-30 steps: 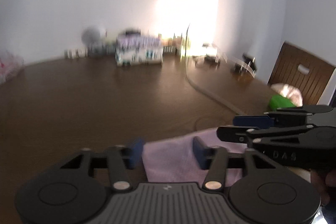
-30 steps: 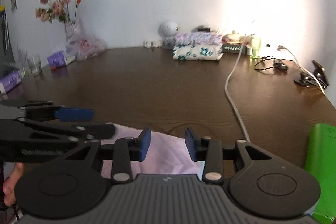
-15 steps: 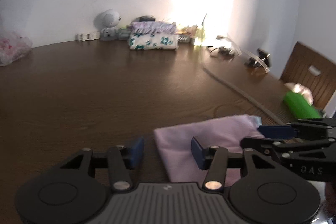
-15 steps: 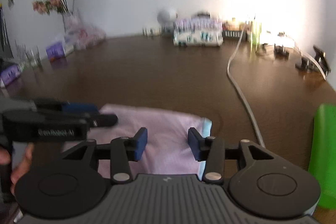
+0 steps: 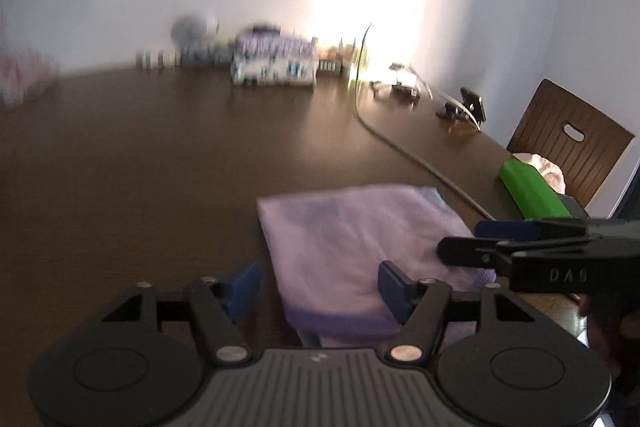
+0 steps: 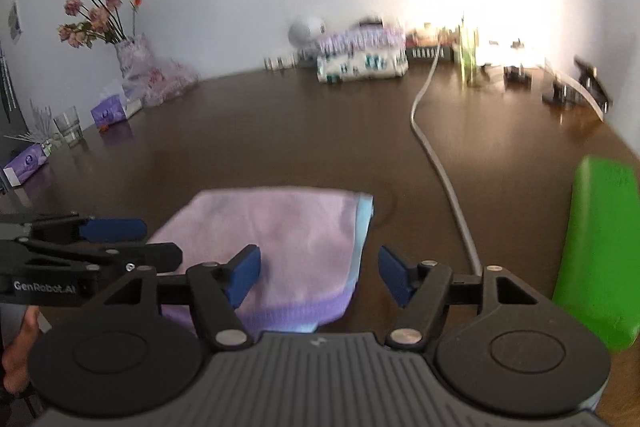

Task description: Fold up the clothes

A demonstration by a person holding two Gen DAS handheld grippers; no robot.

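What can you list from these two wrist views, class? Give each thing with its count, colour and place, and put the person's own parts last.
folded cloth: one, pale lilac with a light blue layer at its edge, flat on the near table
table: one, dark brown
cable: one, grey-white, running from the back to beside the cloth
green object: one, near right
patterned fabric stack: one, white and purple, by the wall
flowers: one bunch, pink, back left
glass: one, clear, left
chair: one, brown, right
left gripper: opening, above the cloth's left edge
right gripper: opening, above the cloth's right edge
hand: partly visible, lower left
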